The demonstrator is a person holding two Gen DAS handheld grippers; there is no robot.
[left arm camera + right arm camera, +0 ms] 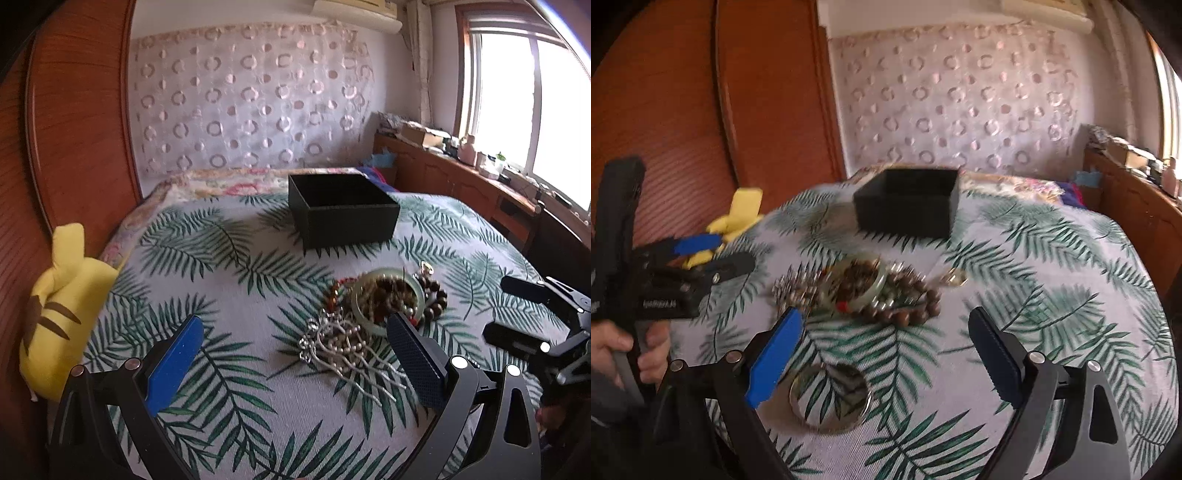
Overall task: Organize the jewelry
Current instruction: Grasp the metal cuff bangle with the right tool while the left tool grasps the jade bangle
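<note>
A pile of jewelry lies on the leaf-print bedspread point(229, 295): a pale green jade bangle point(384, 295) filled with brown beads, a brown bead bracelet point(908, 306), and a silver hair comb point(343, 347). An open black box point(343, 210) stands behind the pile, also in the right wrist view point(908, 206). A silver bangle point(831, 398) lies near the right gripper's left finger. My left gripper point(295, 362) is open and empty just before the comb. My right gripper point(886, 354) is open and empty before the pile.
A yellow plush toy point(62, 314) lies at the bed's left edge by the wooden headboard point(74, 129). A wooden cabinet point(461, 177) with clutter runs under the window on the right. A patterned curtain hangs behind the bed.
</note>
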